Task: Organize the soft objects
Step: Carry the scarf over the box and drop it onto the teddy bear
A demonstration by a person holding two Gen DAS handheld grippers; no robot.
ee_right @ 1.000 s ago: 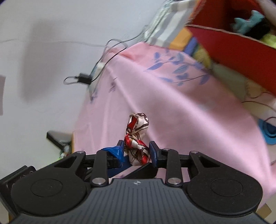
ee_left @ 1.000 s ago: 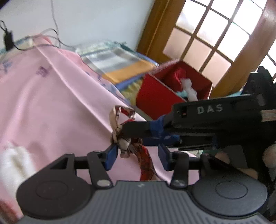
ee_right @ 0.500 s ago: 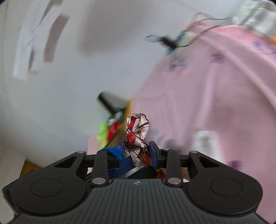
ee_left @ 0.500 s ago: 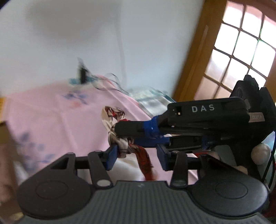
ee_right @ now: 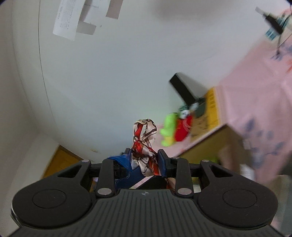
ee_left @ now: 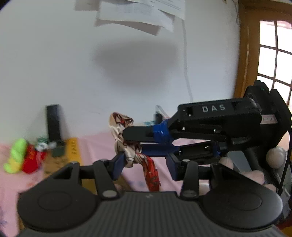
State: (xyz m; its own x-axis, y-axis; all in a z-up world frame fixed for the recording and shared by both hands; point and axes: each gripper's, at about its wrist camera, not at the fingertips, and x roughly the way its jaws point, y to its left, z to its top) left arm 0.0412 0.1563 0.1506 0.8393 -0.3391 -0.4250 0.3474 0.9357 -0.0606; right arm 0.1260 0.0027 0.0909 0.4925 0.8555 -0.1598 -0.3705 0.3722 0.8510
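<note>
Both cameras have swung away from the red box and window since a second ago, so now the white wall fills most of each view, with the scarf point(ee_left: 127, 144) carried along in the same grip. It's a knotted silk scarf, cream with red and brown pattern, held up in the air above the pink sheet point(ee_left: 94, 145) rather than lying on anything.

From the left wrist view, the right gripper point(ee_left: 126, 138) reaches in from the right side (the "DAS" lettering is on its body) and its jaws are clamped on the scarf just above the knot. A red tail of the scarf hangs down below. The left gripper point(ee_left: 144, 164) has its jaws apart; its left fingertip point(ee_left: 118, 162) touches the fabric at the knot, the other one stands clear of it.

The right wrist view backs that up: the scarf point(ee_right: 146, 144) sits pinched between the two blue-tipped jaws of the right gripper point(ee_right: 146, 162), its looped end poking upward.

Over to the side, a plush toy point(ee_left: 20, 156) in lime green and red lies on the pink sheet near a black remote-like object point(ee_left: 53, 124) leaning on the wall. Papers point(ee_left: 131, 14) are stuck high on the wall.
</note>
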